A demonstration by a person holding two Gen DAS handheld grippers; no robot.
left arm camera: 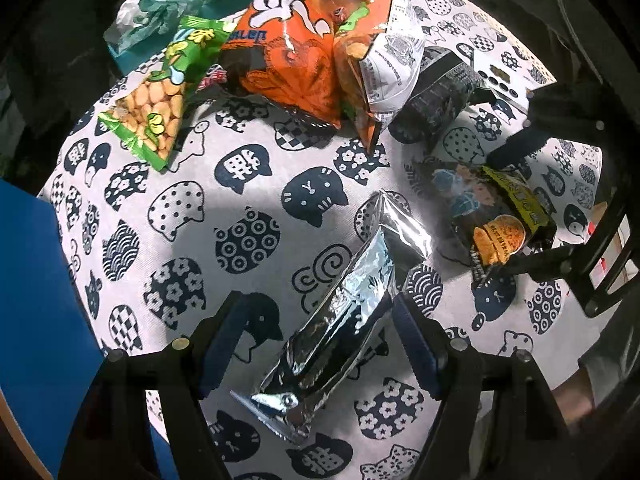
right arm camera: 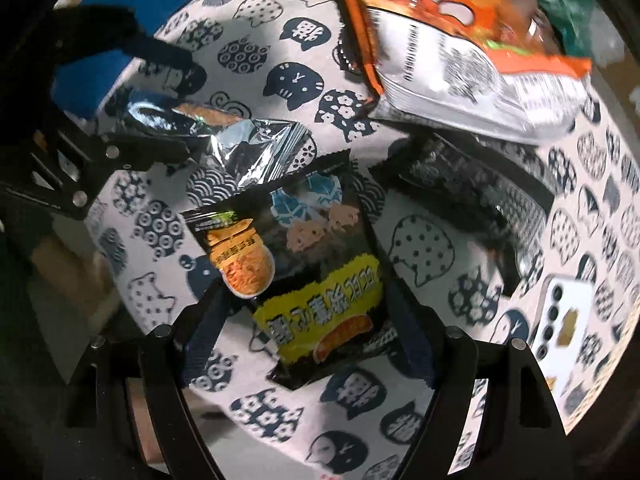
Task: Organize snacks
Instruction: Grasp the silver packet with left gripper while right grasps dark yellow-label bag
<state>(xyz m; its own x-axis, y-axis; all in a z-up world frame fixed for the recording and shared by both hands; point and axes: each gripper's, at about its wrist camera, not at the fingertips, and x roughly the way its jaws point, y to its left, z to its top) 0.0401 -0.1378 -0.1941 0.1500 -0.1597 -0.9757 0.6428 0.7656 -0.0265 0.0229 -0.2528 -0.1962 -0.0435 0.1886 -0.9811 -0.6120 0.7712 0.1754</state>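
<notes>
Silver packet — between open claw

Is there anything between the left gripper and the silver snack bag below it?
Nothing visible. The silver bag lies on the tablecloth between the open fingers of the left gripper, with no other snack over it.

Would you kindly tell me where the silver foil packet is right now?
The silver foil packet lies on the cat-print tablecloth between the left gripper's fingers, beside the black-and-yellow snack bag.
</notes>
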